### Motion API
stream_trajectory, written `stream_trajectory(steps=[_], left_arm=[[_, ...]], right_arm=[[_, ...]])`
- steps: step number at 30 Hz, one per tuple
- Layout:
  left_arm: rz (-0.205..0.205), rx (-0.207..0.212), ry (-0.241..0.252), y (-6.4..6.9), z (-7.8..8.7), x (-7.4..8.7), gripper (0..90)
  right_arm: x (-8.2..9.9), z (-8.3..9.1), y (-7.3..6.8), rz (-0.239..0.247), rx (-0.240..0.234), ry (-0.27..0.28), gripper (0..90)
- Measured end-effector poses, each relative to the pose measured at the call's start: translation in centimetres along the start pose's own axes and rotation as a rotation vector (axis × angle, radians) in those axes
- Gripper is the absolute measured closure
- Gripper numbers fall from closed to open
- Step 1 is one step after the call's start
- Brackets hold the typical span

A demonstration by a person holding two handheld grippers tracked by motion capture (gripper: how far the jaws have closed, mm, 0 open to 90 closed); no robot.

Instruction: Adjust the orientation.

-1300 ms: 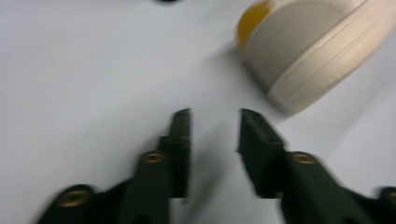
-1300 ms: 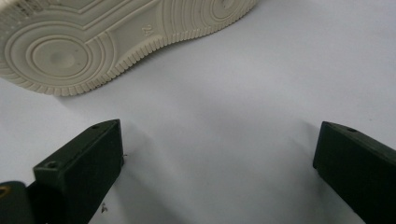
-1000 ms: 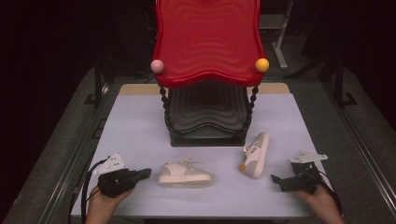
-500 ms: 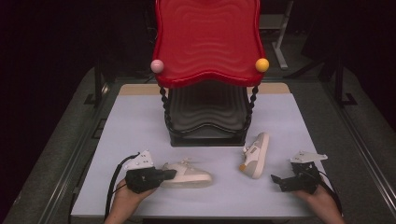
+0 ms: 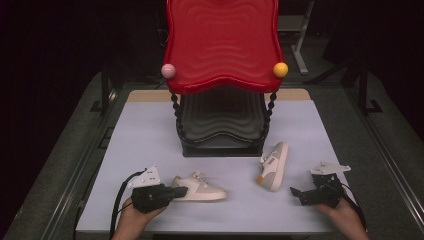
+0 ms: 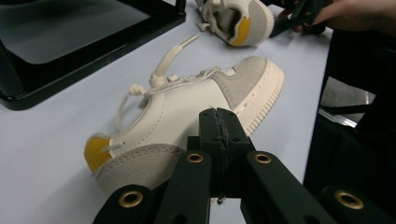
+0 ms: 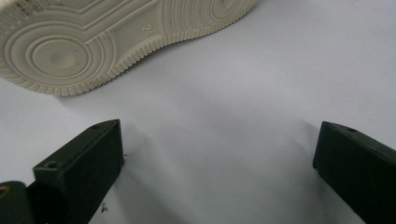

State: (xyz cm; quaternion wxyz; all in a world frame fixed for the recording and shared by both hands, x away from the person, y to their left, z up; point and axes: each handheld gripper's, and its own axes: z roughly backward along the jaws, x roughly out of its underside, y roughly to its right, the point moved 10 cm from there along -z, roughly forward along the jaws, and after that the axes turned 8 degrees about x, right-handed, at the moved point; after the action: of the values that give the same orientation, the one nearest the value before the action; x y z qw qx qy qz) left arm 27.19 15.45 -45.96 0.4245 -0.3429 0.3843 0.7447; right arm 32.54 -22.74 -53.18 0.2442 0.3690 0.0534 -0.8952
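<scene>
Two small sneakers lie on your pale table point(image 5: 150, 145), and your left gripper point(image 5: 181, 191) has just travelled from the lower left corner of the high view toward the centre, up to the near sneaker point(image 5: 202, 187). A second ago it sat well apart from the shoe; now its tip is at the heel end, touching or just short of it. In the left gripper view the jaws are pressed together with nothing between them, their tip point(image 6: 218, 122) in front of the shoe's white side, the yellow heel tab point(image 6: 96, 153) at lower left and the grey toe point(image 6: 243, 80) toward upper right.

With jaws closed flat like that you are not placed to grasp; my reading is that you either mean to nudge the shoe or you will have to spread the jaws before you can take its heel or collar.

Your right gripper point(image 5: 296, 192) has kept its place at the lower right of the high view. Its jaws stand wide apart over bare table in the right gripper view, and the ribbed sole of the other sneaker point(image 7: 116, 37) fills the upper left there. That sneaker point(image 5: 274, 167) lies on its side, just right of the black base point(image 5: 222, 145) of the red stand point(image 5: 222, 45).
</scene>
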Motion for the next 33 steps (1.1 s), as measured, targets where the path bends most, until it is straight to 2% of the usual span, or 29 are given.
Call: stream_trajectory(steps=[5,9,15,18,22,27,33], left_arm=[[-0.005,0.02,-0.028,1.6,0.2,1.1,90.0],[0.008,0.042,-0.056,2.4,0.1,2.1,90.0],[0.003,0.053,-0.137,3.6,-0.1,4.2,90.0],[0.004,0.028,-0.19,3.5,-0.1,5.3,90.0],[0.016,0.023,-0.18,3.6,0.1,5.3,88.4],[-0.003,0.003,-0.177,3.7,0.8,5.1,87.1],[0.026,-0.034,-0.186,3.0,2.0,6.0,87.3]], right_arm=[[0.0,0.0,0.0,0.001,0.0,0.001,1.0],[0.0,0.0,0.0,-0.001,0.0,-0.001,1.1],[0.0,0.0,0.0,-0.001,0.0,0.0,1.1],[0.0,0.0,0.0,-0.001,0.0,-0.001,1.1],[0.0,0.0,0.0,-0.001,0.0,0.0,1.1],[0.0,0.0,0.0,0.0,0.0,0.0,1.1],[0.0,0.0,0.0,0.0,0.0,0.0,1.1]])
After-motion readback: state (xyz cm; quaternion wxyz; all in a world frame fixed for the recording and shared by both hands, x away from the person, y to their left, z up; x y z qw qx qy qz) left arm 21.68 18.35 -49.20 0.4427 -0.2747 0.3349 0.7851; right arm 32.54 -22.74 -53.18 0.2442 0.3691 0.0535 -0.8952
